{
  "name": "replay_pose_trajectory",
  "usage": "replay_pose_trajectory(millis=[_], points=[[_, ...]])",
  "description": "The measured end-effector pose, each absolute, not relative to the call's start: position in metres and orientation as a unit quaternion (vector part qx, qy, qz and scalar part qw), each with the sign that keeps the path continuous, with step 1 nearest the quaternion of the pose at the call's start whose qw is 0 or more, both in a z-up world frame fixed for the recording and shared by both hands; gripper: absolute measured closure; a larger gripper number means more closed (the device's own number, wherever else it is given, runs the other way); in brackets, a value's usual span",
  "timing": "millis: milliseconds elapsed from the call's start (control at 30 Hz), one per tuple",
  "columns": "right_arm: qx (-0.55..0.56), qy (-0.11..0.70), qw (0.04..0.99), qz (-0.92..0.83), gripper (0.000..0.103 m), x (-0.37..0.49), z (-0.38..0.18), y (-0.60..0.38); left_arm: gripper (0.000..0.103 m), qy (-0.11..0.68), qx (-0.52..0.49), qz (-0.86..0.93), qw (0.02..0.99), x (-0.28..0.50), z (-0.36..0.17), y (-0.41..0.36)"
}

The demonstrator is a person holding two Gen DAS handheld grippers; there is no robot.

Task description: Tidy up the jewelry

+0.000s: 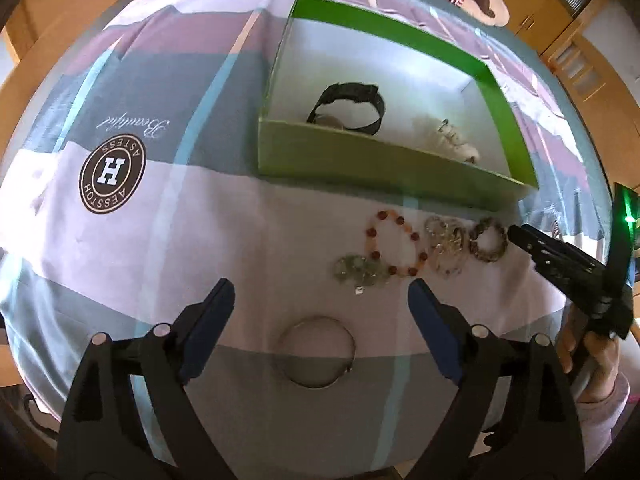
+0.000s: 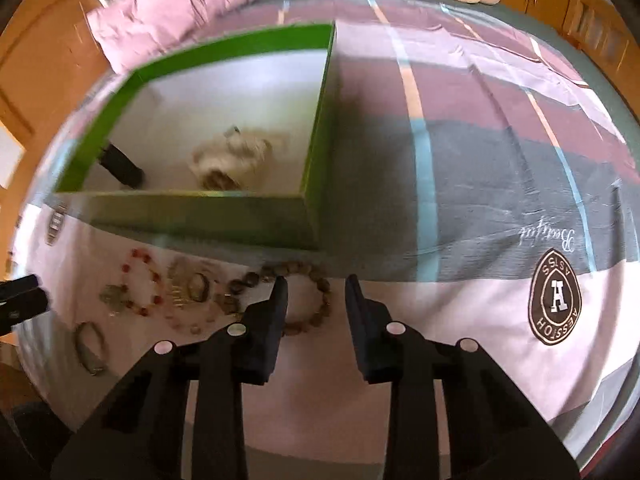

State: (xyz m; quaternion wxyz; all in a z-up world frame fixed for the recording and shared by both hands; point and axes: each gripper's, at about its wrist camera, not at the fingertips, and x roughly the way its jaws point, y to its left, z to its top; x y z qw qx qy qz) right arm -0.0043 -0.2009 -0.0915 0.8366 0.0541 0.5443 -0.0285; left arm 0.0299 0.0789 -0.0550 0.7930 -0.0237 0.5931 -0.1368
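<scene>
Jewelry lies in a loose row on a striped pastel bedspread (image 1: 132, 264), just near of a shallow green cardboard box (image 1: 360, 156) with a white floor that already holds a black strap watch (image 1: 352, 106) and a pale cream beaded piece (image 1: 456, 142).

The left tool (image 1: 320, 300) hangs wide open and empty above a thin round silver bangle (image 1: 316, 354), which lies flat on the bed between the two blue-padded fingers and touches neither. Beyond it lie a red-and-orange bead bracelet (image 1: 394, 242), a pale green stone bracelet (image 1: 360, 272), a clear crystal bracelet (image 1: 446, 244) and a small dark-brown bead bracelet (image 1: 488, 240).

The right tool (image 2: 314, 284) stands partly open over a large brown wooden bead bracelet (image 2: 320, 288); its left finger sits inside the loop and the right finger outside, pads not yet pressing.

The step in hand looks like a double pickup for the box. To do it well, each tool should likely come straight down and close across a single strand or rim, not the whole ring. The bangle is thin and hard and may skid from a shallow pinch, so the pads should probably seat low against the fabric before closing. Neighbouring bracelets lie close together, so a slow lift would avoid snagging them.
</scene>
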Motion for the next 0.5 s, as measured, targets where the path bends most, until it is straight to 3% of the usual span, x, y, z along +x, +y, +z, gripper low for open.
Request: replay_pose_trajectory(millis=[133, 167, 200, 233, 500], points=[[0.028, 0.562, 0.826, -0.034, 0.071, -0.004, -0.107, -0.19, 0.014, 0.606, -0.017, -0.135, 0.784, 0.031, -0.061, 0.081], [0.02, 0.563, 0.825, -0.029, 0.075, -0.006, -0.106, -0.186, 0.014, 0.606, -0.013, -0.135, 0.784, 0.029, -0.062, 0.079], [0.022, 0.566, 0.824, -0.017, 0.091, -0.008, -0.105, -0.183, 0.014, 0.603, -0.009, -0.135, 0.786, 0.025, -0.063, 0.078], [0.03, 0.569, 0.822, -0.002, 0.096, -0.01, -0.104, -0.18, 0.014, 0.603, -0.006, -0.132, 0.787, 0.019, -0.067, 0.077], [0.025, 0.569, 0.821, 0.031, 0.096, -0.02, -0.101, -0.157, 0.03, 0.618, 0.019, -0.136, 0.774, -0.011, -0.089, 0.066]])
